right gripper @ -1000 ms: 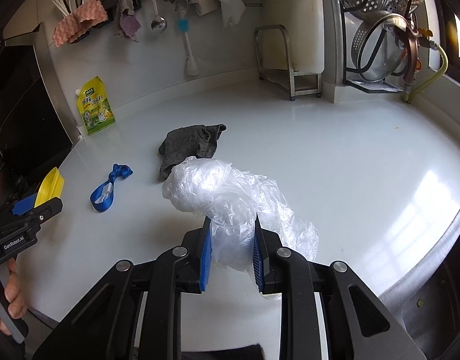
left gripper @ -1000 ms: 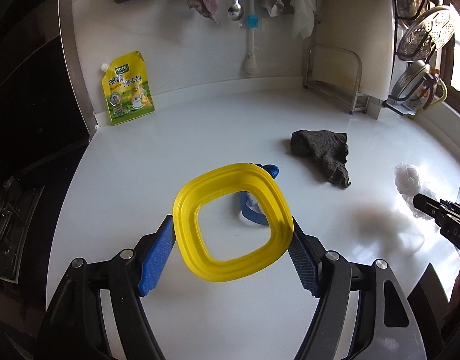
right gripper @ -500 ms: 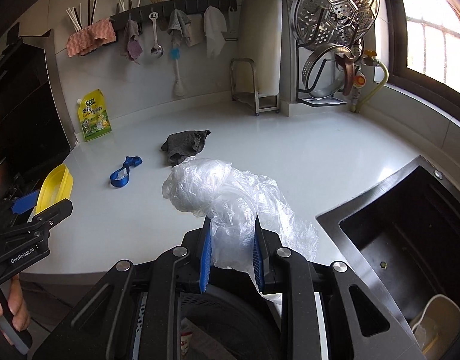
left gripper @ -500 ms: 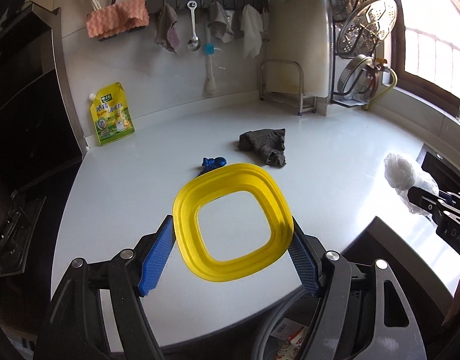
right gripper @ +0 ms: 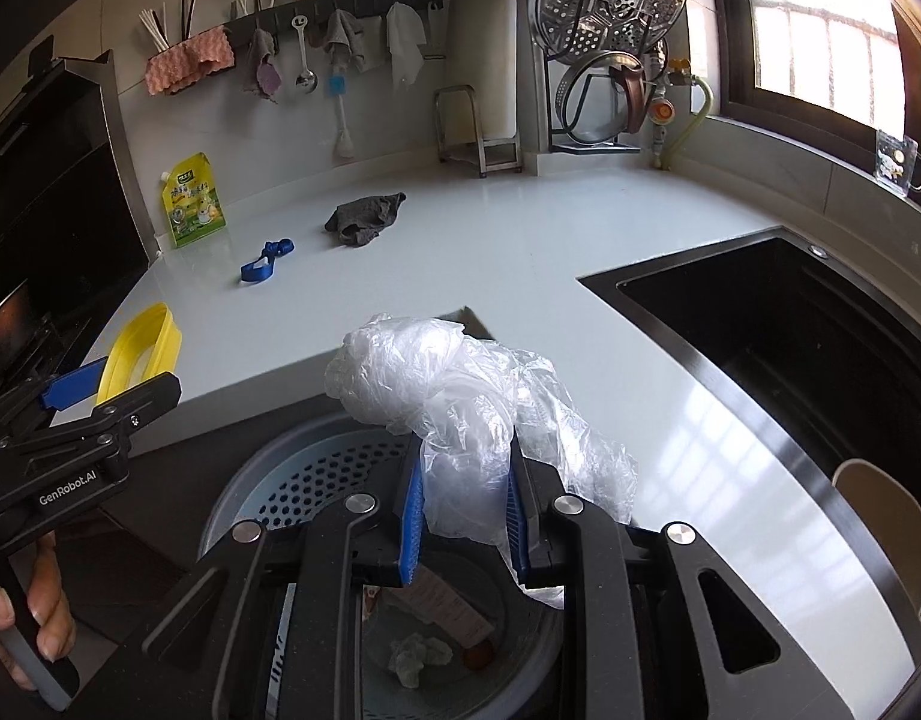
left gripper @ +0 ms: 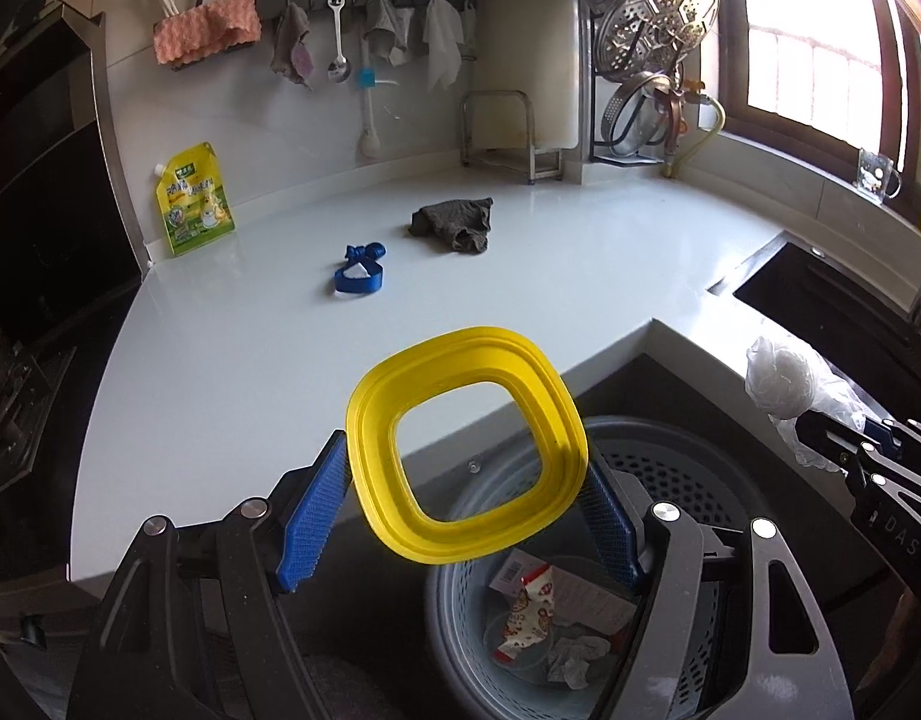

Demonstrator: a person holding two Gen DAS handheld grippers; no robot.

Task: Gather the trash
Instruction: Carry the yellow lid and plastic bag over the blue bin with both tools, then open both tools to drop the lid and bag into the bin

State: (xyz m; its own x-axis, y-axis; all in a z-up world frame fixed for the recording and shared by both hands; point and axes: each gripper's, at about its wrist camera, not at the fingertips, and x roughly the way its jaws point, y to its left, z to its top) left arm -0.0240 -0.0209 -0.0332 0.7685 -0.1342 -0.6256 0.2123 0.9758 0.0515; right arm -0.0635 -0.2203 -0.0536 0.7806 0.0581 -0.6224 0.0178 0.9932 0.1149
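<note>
Left gripper (left gripper: 466, 510) clamping glossy yellow ring (left gripper: 465, 443), right gripper (right gripper: 465, 513) pinching crinkly plastic bag (right gripper: 460, 414) (perforated bin (right gripper: 316, 474) below)

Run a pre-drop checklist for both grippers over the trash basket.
1. Left gripper clamps the yellow ring: ok.
2. Right gripper clamps the plastic bag: ok.
3. Yellow ring above the basket opening: ok, roughly over its near rim.
4. Plastic bag above the basket: ok.
5. Basket has room: ok, only scraps at the bottom.
6. Counter cleared: not ok, blue strap and grey rag remain.
</note>
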